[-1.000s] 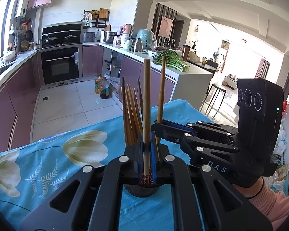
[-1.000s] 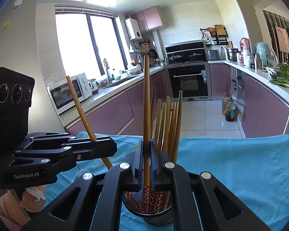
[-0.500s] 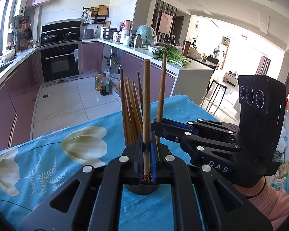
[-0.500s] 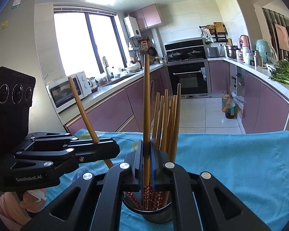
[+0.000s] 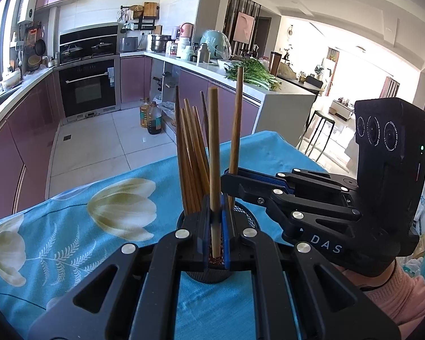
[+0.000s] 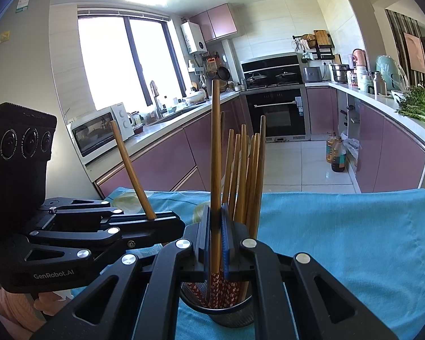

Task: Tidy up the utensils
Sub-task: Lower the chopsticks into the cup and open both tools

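A black mesh holder (image 5: 209, 276) stands on the teal cloth with several wooden chopsticks (image 5: 191, 155) upright in it. My left gripper (image 5: 215, 221) is shut on one chopstick (image 5: 214, 141), held upright with its patterned lower end over the holder's mouth. From the right, my right gripper (image 5: 230, 182) reaches in, shut on another chopstick (image 5: 236, 119). In the right wrist view the right gripper (image 6: 216, 226) clamps its chopstick (image 6: 216, 155), whose patterned end dips into the holder (image 6: 226, 313). There the left gripper (image 6: 172, 223) holds its tilted chopstick (image 6: 130, 167) just left of the holder.
The teal flower-print tablecloth (image 5: 70, 226) covers the table; its far edge drops to a tiled kitchen floor. Purple cabinets, an oven and counters lie beyond. A pink sleeve (image 5: 396, 297) shows behind the right gripper. Oil bottles (image 5: 151, 117) stand on the floor.
The left gripper with its chopstick has edged slightly closer to the holder. The right gripper has stayed where it was, and both grips are unchanged.
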`<state>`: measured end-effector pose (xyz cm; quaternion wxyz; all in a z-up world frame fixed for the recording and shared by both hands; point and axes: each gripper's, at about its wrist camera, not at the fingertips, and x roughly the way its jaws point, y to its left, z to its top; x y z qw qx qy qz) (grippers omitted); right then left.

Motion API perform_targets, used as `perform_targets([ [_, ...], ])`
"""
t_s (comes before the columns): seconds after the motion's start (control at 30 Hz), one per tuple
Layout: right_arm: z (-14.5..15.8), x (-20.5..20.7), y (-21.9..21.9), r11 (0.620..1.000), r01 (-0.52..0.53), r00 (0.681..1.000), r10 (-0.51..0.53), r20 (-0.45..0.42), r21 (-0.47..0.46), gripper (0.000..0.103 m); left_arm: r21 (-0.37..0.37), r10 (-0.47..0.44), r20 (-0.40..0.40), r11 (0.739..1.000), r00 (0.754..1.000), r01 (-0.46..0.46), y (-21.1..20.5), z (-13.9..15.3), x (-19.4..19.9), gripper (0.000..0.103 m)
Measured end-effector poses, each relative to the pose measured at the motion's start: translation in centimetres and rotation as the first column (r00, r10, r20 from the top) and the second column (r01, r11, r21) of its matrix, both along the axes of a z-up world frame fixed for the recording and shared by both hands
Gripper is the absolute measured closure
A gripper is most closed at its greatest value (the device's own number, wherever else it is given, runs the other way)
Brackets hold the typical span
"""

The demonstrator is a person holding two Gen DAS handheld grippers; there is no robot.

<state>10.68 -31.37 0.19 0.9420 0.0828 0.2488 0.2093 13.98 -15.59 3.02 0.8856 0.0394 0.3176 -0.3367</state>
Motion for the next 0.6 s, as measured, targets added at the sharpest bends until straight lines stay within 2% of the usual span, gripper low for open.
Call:
perform_targets([
  [0.6, -0.54, 0.23, -0.04, 1.0, -0.003, 1.0, 0.003, -0.019, -0.008, 0.097, 0.013, 0.02, -0.001, 1.0, 1.0, -0.02, -0.47, -0.47, 0.78, 0.095],
])
